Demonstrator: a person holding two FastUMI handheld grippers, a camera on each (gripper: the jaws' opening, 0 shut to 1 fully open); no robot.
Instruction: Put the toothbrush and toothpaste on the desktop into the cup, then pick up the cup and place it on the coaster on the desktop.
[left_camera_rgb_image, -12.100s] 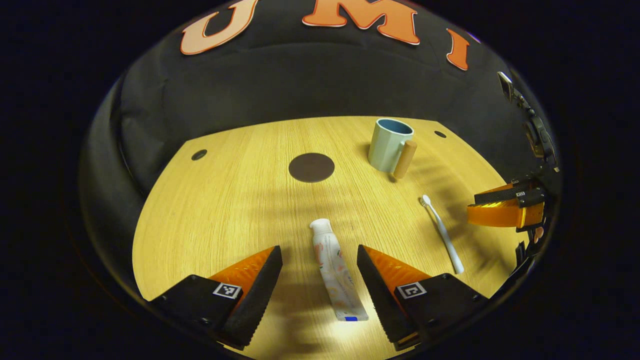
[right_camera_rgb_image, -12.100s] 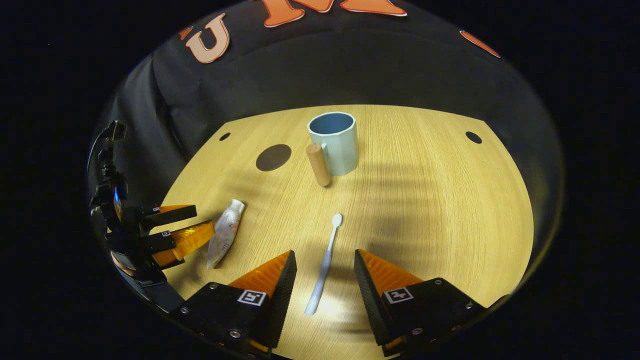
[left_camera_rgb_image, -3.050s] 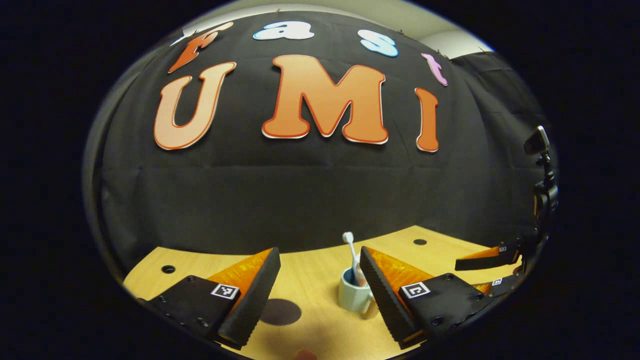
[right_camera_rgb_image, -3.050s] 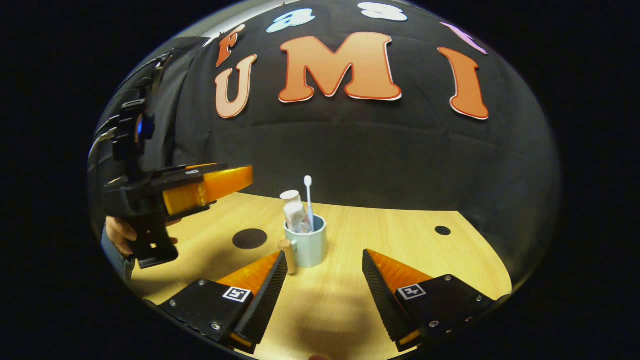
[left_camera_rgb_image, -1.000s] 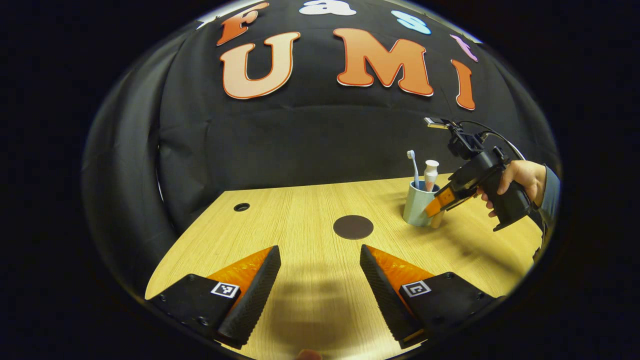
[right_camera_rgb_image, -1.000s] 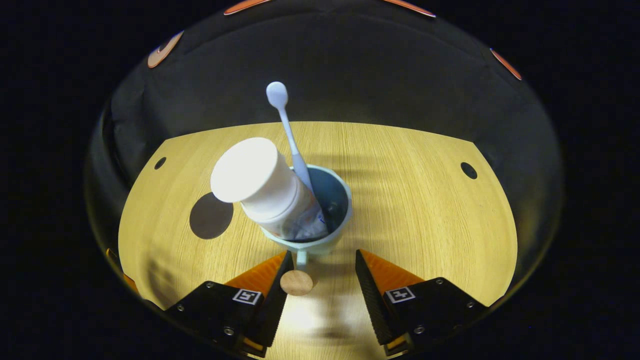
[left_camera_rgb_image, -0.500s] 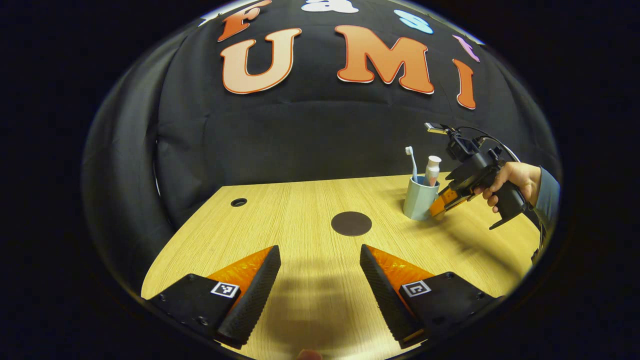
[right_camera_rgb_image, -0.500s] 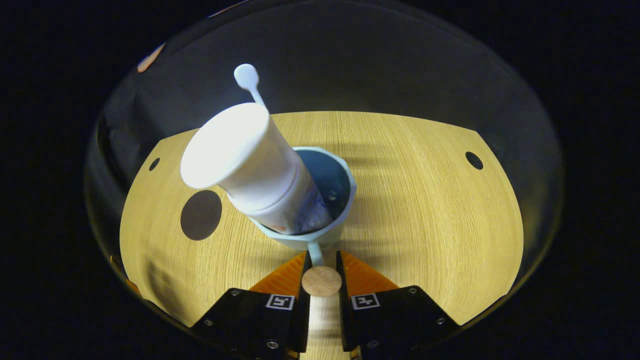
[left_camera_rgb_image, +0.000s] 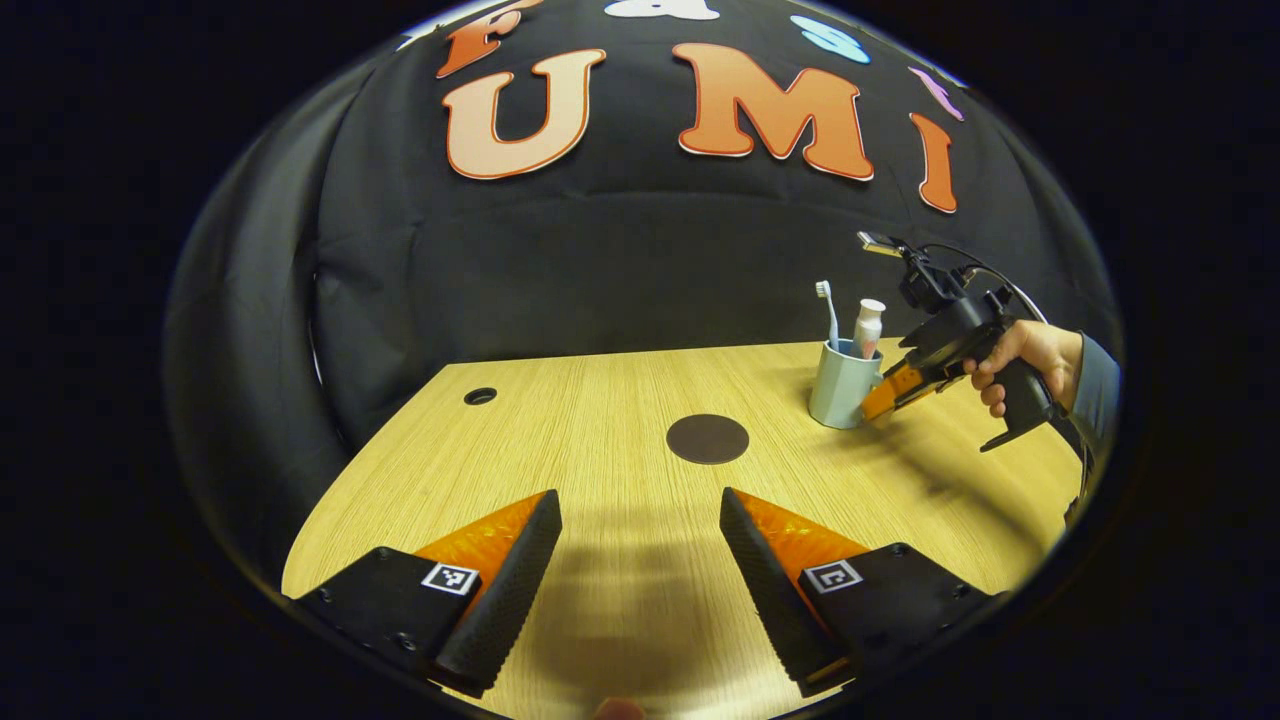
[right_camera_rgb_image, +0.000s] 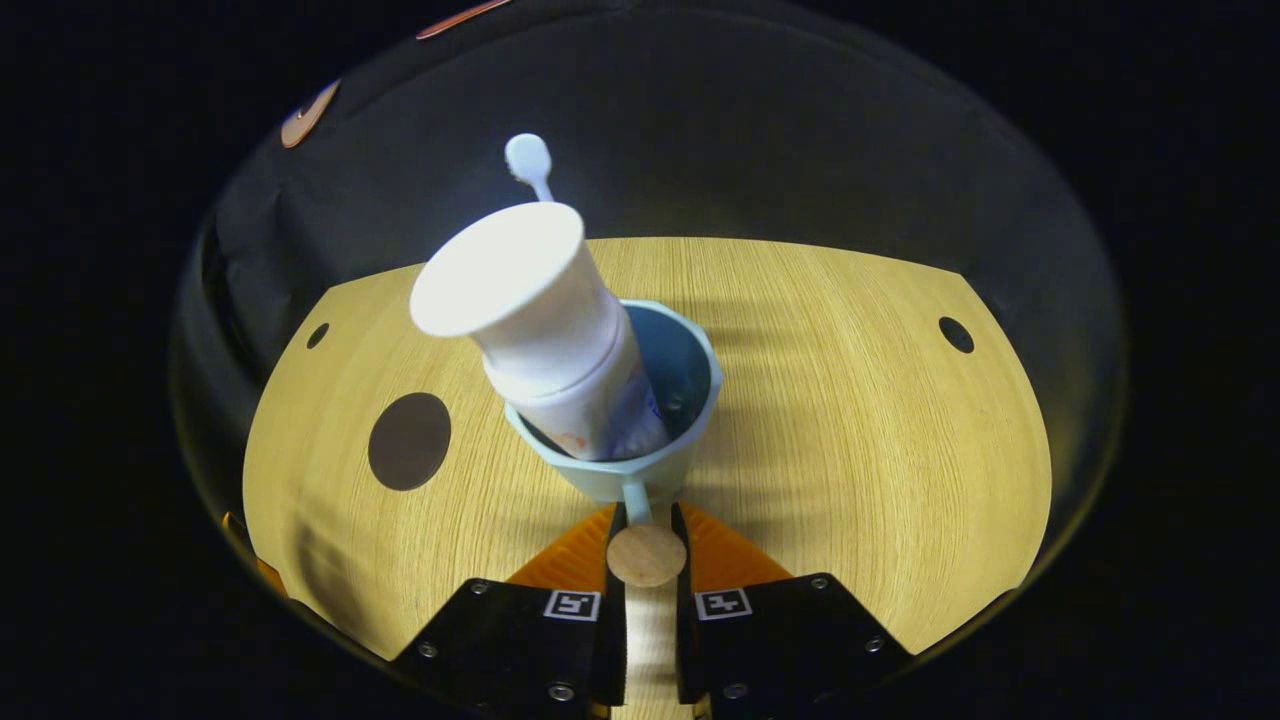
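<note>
Ahead and to the left of the right hand-held gripper (right_camera_rgb_image: 645, 600) lies the coaster (right_camera_rgb_image: 409, 441), a flat dark disc on the pale wood-grain worktop (right_camera_rgb_image: 860, 420). Just beyond its fingertips stands the cup (right_camera_rgb_image: 640, 470), a smooth pale blue faceted mug, with the white-capped toothpaste (right_camera_rgb_image: 540, 320) leaning left out of it and the thin white toothbrush (right_camera_rgb_image: 528, 160) behind. The gripper is nearly closed, both ribbed orange fingers pressed on the cup's round wooden handle (right_camera_rgb_image: 646, 555). I judge the carry is on: lift straight, keep the cup level so the leaning tube does not tip it, then travel left and set down centred on the disc. The left hand-held gripper (left_camera_rgb_image: 640, 545) hangs wide open and empty over bare worktop, the coaster straight ahead of it.
</note>
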